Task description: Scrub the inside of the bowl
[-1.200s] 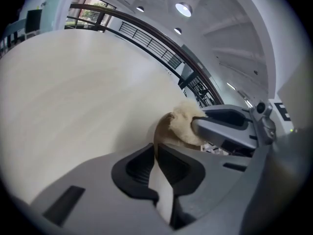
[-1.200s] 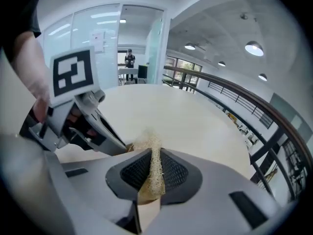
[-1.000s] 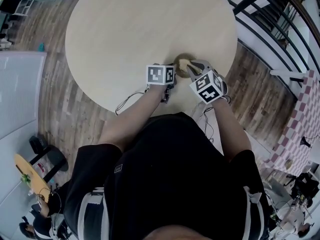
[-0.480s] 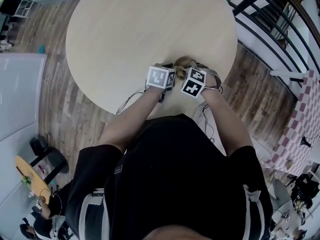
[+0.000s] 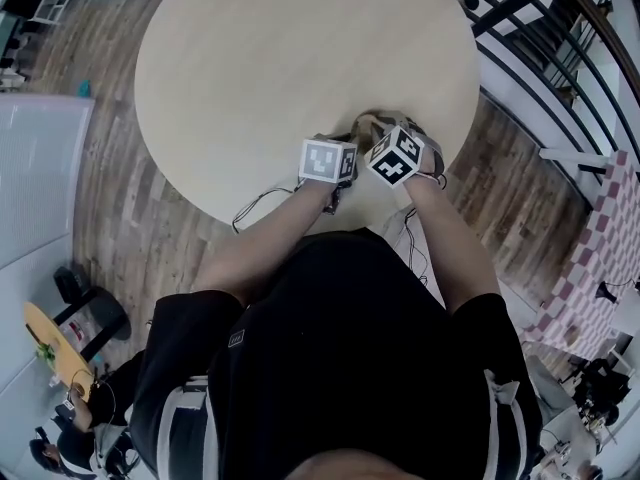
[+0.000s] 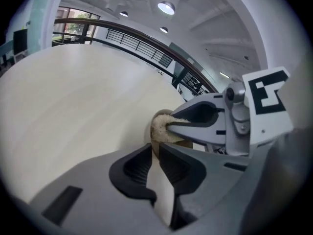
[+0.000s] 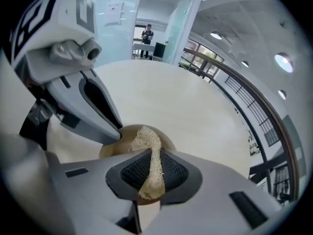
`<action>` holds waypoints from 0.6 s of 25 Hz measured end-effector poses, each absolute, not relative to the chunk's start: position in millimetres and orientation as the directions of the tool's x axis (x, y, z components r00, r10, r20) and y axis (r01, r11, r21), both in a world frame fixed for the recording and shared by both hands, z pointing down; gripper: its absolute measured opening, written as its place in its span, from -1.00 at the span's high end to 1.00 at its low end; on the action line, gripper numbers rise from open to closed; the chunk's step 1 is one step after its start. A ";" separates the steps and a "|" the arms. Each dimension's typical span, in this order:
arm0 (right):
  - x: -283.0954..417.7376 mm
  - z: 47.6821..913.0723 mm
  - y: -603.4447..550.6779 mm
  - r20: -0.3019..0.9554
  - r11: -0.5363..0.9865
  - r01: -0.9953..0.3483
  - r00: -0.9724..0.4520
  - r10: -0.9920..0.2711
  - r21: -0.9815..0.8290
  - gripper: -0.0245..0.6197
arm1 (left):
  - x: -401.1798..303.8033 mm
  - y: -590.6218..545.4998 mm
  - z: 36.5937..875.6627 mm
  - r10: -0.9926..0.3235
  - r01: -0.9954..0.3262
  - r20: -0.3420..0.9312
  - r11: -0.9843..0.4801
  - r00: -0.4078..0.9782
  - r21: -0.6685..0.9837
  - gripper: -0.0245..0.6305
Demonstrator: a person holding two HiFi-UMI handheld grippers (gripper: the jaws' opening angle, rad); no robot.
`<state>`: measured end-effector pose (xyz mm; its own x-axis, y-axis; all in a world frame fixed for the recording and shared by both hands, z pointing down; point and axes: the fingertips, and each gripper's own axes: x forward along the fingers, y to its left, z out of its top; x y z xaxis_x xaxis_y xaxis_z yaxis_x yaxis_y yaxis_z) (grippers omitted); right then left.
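Observation:
A small tan bowl [image 5: 368, 121] sits near the front edge of the round pale table [image 5: 290, 48]. My left gripper [image 6: 155, 149] has the bowl's [image 6: 184, 143] near rim between its pads; its jaws have just been closing and are now shut on that rim. My right gripper [image 7: 151, 156] is shut on a strip of pale fibrous loofah [image 7: 147, 140], which reaches down into the bowl [image 7: 113, 145]. In the left gripper view the right gripper [image 6: 170, 126] presses the loofah [image 6: 158, 129] against the bowl's inside. The marker cubes hide most of the bowl in the head view.
The table's front edge lies just behind the bowl, close to my body. A dark railing [image 5: 540, 58] runs along the right over wooden floor [image 5: 110, 198]. Cables [image 5: 262, 203] hang from the grippers. A person stands far beyond the table [image 7: 146, 33].
My right gripper has swung left from the bowl's right side to over the bowl and sunk into it, its cube rolling. The left gripper has stayed at the rim.

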<state>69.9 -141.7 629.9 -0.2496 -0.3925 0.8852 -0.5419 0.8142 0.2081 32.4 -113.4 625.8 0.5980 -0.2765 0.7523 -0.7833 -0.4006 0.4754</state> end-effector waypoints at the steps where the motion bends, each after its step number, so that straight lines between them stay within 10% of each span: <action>1: 69.2 623.5 -139.5 0.879 0.810 -0.555 -0.272 -0.392 0.190 0.74 | 32.1 -111.3 628.8 -0.259 -0.779 0.758 -0.408 0.599 0.476 0.78; 5: 74.9 590.9 -130.7 0.834 0.784 -0.607 -0.360 -0.417 0.129 0.74 | 30.6 -103.7 633.5 -0.207 -0.753 0.770 -0.463 0.604 0.467 0.47; 15: 107.8 559.5 -119.7 0.751 0.659 -0.747 -0.384 -0.538 0.090 0.74 | 19.9 -147.7 602.4 -0.350 -0.659 0.759 -0.740 0.550 0.136 0.44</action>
